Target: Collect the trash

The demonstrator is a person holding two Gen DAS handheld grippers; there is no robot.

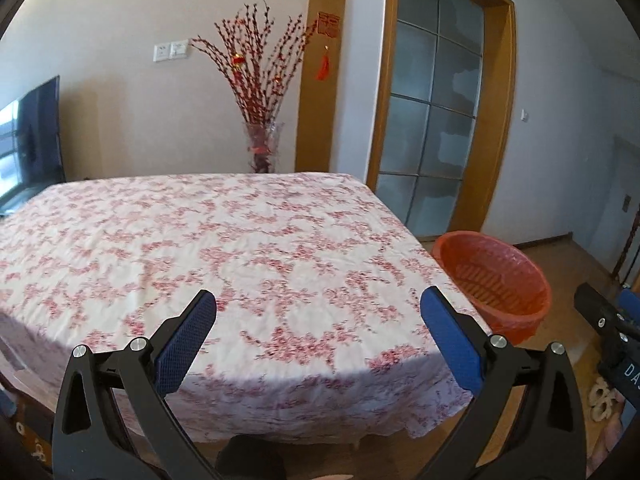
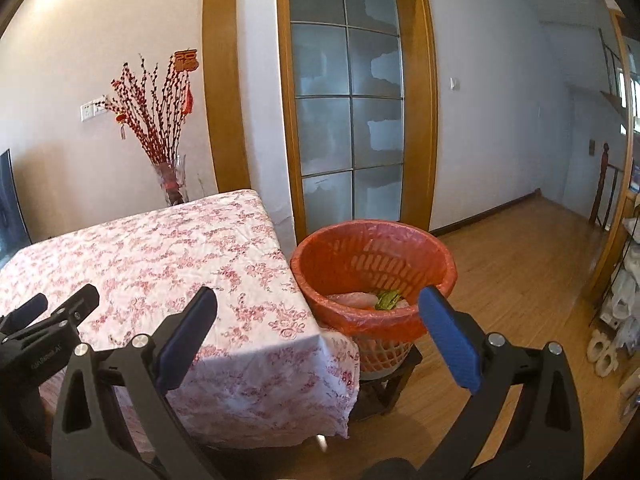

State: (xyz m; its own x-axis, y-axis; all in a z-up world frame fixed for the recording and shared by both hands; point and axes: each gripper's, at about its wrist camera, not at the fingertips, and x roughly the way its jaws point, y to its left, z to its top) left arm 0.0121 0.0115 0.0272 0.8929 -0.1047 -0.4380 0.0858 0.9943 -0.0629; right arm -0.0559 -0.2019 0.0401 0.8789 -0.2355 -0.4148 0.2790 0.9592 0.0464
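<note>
Trash point(image 2: 370, 300), one pale wrapper and one green scrap, lies in the single orange bin point(image 2: 320, 268) beside the table point(image 2: 160, 248). Both grippers, left point(image 1: 318, 300) and right point(image 2: 318, 300), gape wide, holding nothing.

My left wrist cam sits low at the table's point(image 1: 248, 248) near edge, facing straight across it twd the back wall; bin point(image 1: 496, 280) at mid right of frame. My right wrist cam is off the table corner point(image 2: 160, 264), angled twd the bin point(image 2: 372, 268) at frame center, closer. Both share table, bin, vase point(image 1: 262, 144) and glass door point(image 2: 348, 120).
</note>
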